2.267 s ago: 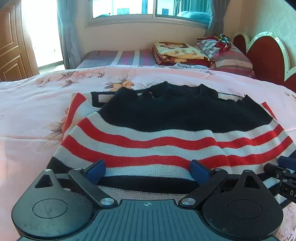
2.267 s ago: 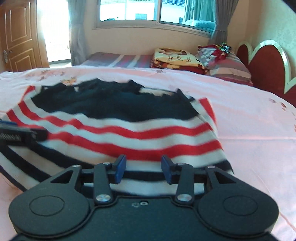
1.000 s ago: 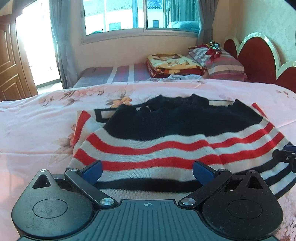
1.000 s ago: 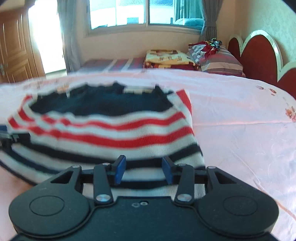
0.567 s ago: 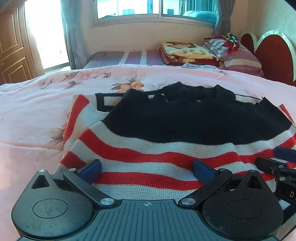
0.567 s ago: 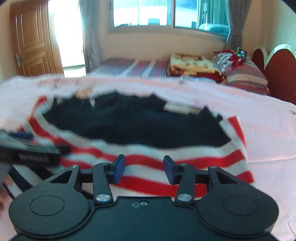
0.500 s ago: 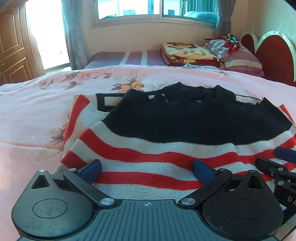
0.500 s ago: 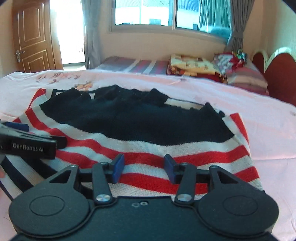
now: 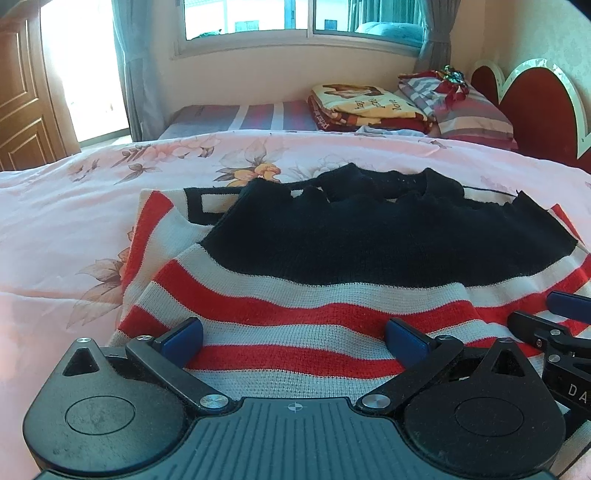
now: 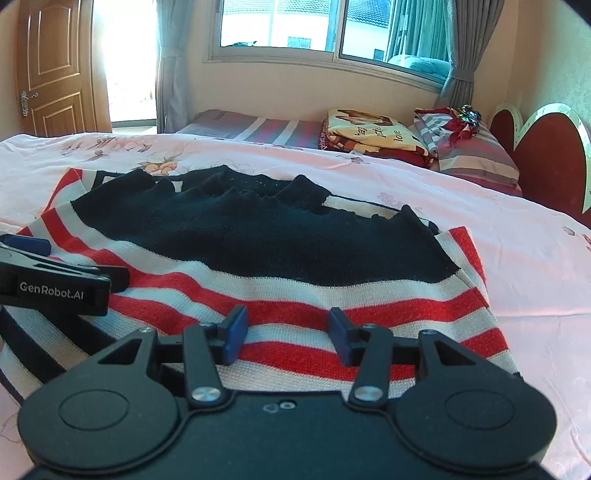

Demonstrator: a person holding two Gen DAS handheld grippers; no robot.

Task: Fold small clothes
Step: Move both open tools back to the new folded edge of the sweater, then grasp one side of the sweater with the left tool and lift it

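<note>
A small knit sweater, black at the top with red and white stripes below, lies flat on the pink floral bedspread. It also shows in the right wrist view. My left gripper is wide open, its blue pads over the striped lower part near the sweater's left side. My right gripper is open with a narrower gap over the striped part near the right side. The right gripper's fingers show at the left view's right edge, and the left gripper's finger at the right view's left edge.
A second bed with a striped sheet stands behind, with folded blankets and a striped pillow. A red headboard is at the right, a wooden door at the left, a window behind.
Both grippers have moved forward over the sweater; its black hem bands have dropped out of view near the left gripper. Both stay open.
</note>
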